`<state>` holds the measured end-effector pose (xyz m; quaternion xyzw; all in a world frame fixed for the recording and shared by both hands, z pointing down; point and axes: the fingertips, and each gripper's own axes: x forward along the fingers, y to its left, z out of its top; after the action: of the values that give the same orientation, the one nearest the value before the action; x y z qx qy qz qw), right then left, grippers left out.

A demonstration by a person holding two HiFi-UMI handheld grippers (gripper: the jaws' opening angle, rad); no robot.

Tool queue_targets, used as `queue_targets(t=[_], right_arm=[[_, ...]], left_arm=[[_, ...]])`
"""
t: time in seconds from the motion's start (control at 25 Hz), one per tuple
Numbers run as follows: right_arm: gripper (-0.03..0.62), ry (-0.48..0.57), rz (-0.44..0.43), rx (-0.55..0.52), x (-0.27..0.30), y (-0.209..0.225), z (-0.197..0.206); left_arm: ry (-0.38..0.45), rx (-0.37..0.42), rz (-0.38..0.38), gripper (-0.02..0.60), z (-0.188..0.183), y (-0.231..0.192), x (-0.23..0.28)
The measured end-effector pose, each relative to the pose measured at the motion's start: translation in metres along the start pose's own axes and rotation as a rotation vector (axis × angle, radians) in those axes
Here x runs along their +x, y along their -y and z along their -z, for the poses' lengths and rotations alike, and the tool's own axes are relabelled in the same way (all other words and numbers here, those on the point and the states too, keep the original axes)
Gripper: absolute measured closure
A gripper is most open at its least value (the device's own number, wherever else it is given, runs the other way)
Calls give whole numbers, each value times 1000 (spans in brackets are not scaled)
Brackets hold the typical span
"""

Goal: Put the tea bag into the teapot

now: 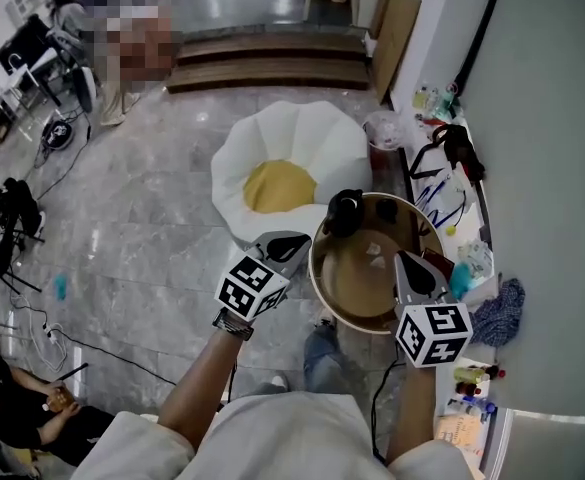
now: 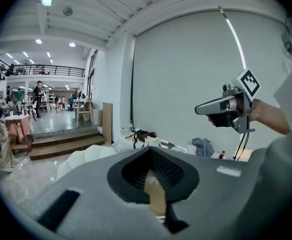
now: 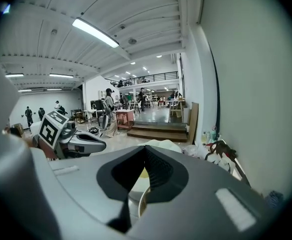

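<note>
A small black teapot point(image 1: 344, 211) stands at the far left edge of a round wooden table point(image 1: 347, 293). A small white tea bag point(image 1: 375, 251) lies on the tabletop, a little right of the teapot. My left gripper point(image 1: 288, 245) hovers beside the table's left rim, jaws together and empty. My right gripper point(image 1: 405, 264) hangs over the table's right side, also shut and empty, just right of the tea bag. Each gripper view looks out level across the room: the left gripper point(image 2: 149, 152) sees the right one point(image 2: 220, 105), and the right gripper point(image 3: 146, 149) sees the left one point(image 3: 81, 143).
A white flower-shaped cushion point(image 1: 287, 153) with a yellow centre lies on the floor beyond the table. A cluttered ledge point(image 1: 450, 193) runs along the right wall, with a blue cloth point(image 1: 499, 313) and small bottles point(image 1: 472, 378). Wooden steps point(image 1: 272, 60) cross the far side. People stand far left.
</note>
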<state>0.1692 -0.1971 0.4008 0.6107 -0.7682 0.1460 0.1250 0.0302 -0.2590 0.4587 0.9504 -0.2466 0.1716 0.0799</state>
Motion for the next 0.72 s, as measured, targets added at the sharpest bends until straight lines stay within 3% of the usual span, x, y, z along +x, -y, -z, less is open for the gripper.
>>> queue_targets(t=[0.44, 0.72], right_arm=[[586, 103, -30, -65, -47, -59, -37], [586, 128, -20, -79, -95, -94, -39]], left_arm=[[98, 79, 13, 581, -38, 32, -64], [134, 138, 22, 581, -47, 64, -107]])
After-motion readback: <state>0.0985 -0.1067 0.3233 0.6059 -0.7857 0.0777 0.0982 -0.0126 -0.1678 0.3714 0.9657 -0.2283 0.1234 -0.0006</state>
